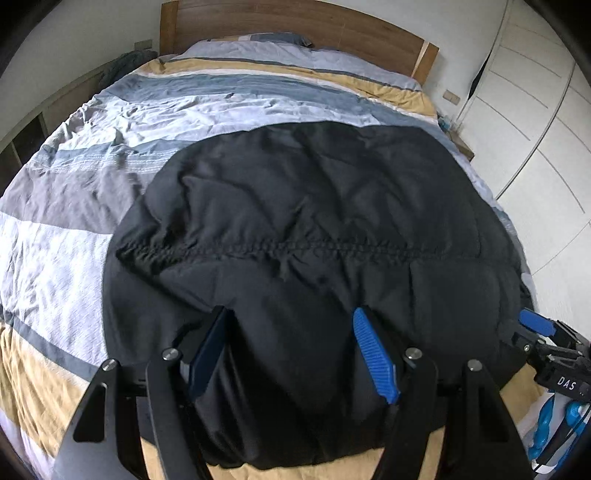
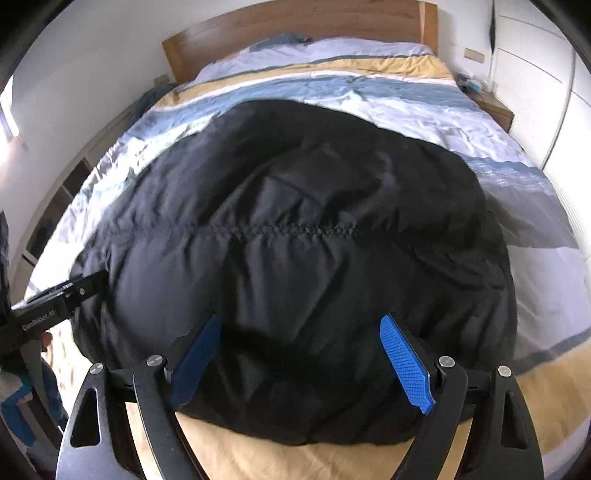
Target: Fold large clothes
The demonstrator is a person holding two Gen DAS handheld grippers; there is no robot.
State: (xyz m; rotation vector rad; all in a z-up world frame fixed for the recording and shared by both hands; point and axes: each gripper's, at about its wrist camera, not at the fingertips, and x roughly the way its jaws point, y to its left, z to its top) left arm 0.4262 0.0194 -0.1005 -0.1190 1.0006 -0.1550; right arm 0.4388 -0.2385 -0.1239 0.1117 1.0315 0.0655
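A large black padded garment [image 1: 303, 229] lies spread on the striped bed, a gathered seam running across its middle; it also fills the right wrist view [image 2: 295, 229]. My left gripper [image 1: 291, 317] is open, its blue-padded fingers wide apart just above the garment's near part. My right gripper [image 2: 299, 325] is open too, fingers apart over the garment's near edge. The right gripper [image 1: 539, 325] also shows at the right edge of the left wrist view, and the left gripper's black body [image 2: 55, 299] at the left edge of the right wrist view.
The bed [image 1: 110, 177] has a duvet striped in blue, grey, white and tan, with a wooden headboard [image 1: 295, 22] at the far end. White wardrobe doors [image 1: 535, 129] stand on the right. A low shelf unit [image 2: 55, 206] runs along the left.
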